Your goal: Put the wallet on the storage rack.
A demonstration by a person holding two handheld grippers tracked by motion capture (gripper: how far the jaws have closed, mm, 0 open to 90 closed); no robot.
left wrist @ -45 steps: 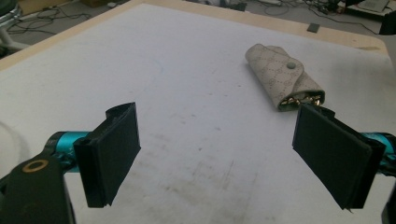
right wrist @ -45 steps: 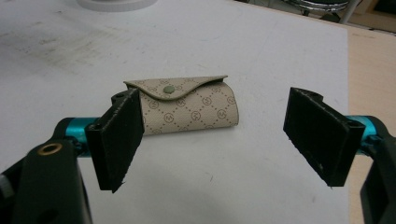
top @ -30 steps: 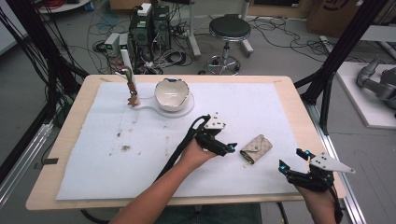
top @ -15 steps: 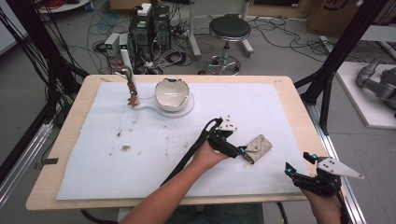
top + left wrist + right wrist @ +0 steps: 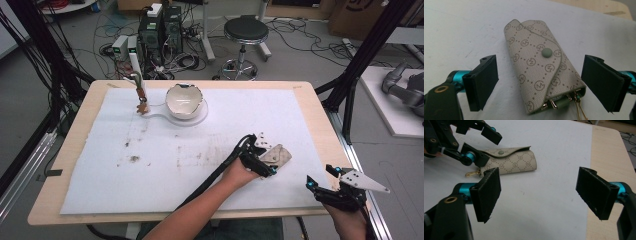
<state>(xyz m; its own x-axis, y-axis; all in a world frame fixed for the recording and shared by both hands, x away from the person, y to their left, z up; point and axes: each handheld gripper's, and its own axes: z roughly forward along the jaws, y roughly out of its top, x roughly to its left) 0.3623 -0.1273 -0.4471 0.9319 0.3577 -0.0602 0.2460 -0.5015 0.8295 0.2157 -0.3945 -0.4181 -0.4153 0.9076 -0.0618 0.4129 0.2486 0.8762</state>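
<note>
The key pouch (image 5: 541,75) lay flat on the white sheet (image 5: 200,150) near the counter's (image 5: 320,125) right front part, its snapped flap up and its metal clips poking out of the end nearest the left tongs (image 5: 540,82). Those tongs stood wide, one jaw on each side of the pouch, neither pad touching it; in the high view they sat right over the pouch (image 5: 276,156) at the end of the left hand (image 5: 239,172). The right tongs (image 5: 539,195) were also wide and held nothing, hovering near the counter's right front edge (image 5: 325,187), apart from the pouch (image 5: 509,162), with the left tongs (image 5: 477,145) seen beyond. At the far side a bowl (image 5: 184,100) stood on a white board (image 5: 172,119), well apart from the pouch.
</note>
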